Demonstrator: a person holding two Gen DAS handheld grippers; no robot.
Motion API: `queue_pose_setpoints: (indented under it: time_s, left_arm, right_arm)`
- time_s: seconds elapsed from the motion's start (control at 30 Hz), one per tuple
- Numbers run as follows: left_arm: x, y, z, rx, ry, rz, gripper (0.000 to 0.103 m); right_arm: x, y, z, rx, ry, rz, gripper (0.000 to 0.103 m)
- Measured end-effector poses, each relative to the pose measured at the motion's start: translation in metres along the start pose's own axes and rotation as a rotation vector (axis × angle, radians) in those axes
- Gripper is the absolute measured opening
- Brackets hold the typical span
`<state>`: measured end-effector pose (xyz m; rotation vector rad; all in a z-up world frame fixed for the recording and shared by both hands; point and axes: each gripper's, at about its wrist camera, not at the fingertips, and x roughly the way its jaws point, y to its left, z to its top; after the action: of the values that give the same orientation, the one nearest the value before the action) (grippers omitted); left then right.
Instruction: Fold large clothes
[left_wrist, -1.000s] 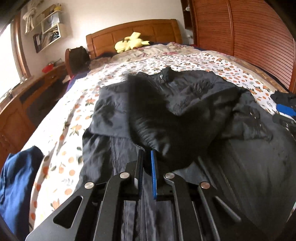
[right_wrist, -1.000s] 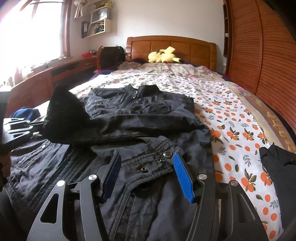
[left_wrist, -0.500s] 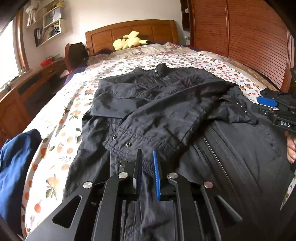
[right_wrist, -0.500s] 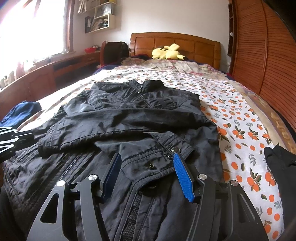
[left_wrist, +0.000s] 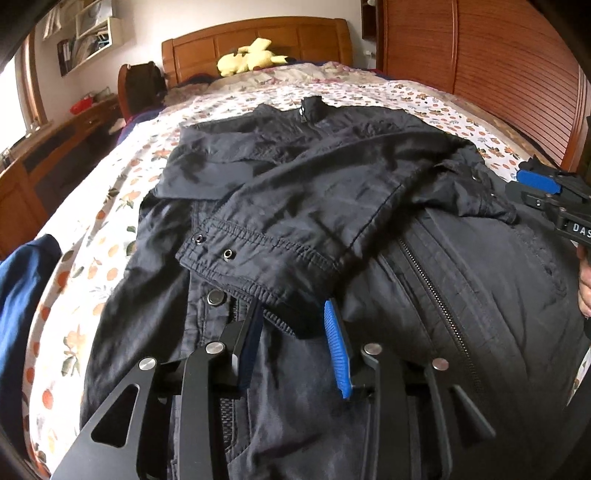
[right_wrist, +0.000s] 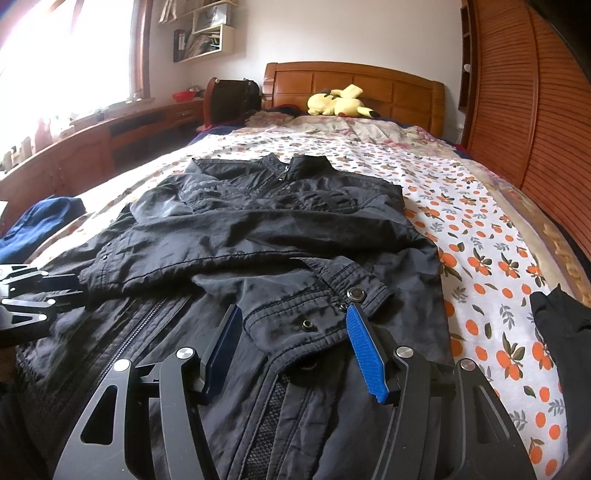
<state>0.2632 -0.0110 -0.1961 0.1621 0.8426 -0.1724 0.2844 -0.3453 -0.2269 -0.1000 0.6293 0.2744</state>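
A large black jacket lies flat on the bed, collar toward the headboard, both sleeves folded across its front. It also shows in the right wrist view. My left gripper is open and empty, just behind the snap-button cuff of one folded sleeve. My right gripper is open and empty, its fingers either side of the other sleeve's cuff. The right gripper shows at the right edge of the left wrist view; the left gripper shows at the left edge of the right wrist view.
The bed has a floral orange-print sheet and a wooden headboard with a yellow plush toy. A blue garment lies at the left bed edge, a black garment at the right. Wooden panelling runs on the right, a desk on the left.
My left gripper laid the sleeve it held across the jacket, let go and opened. The right gripper stayed open and shifted only slightly.
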Motion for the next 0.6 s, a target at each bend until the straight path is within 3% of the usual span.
queue_pose_setpoints:
  time_s: [0.37, 0.4, 0.47, 0.6]
  left_arm:
    - [0.010, 0.001, 0.001, -0.010, 0.021, -0.002, 0.036]
    - [0.011, 0.000, 0.001, -0.008, 0.022, -0.001, 0.033]
    - [0.010, -0.001, 0.002, -0.001, 0.029, -0.002, 0.013]
    - [-0.003, -0.007, 0.002, 0.013, -0.002, -0.013, 0.009]
  right_arm:
    - [-0.001, 0.000, -0.002, -0.002, 0.001, 0.001, 0.056]
    - [-0.001, 0.000, -0.002, -0.003, 0.001, 0.002, 0.056]
    - [-0.001, 0.000, -0.002, -0.004, 0.001, 0.002, 0.056]
    - [-0.001, 0.000, -0.002, -0.004, 0.001, 0.002, 0.056]
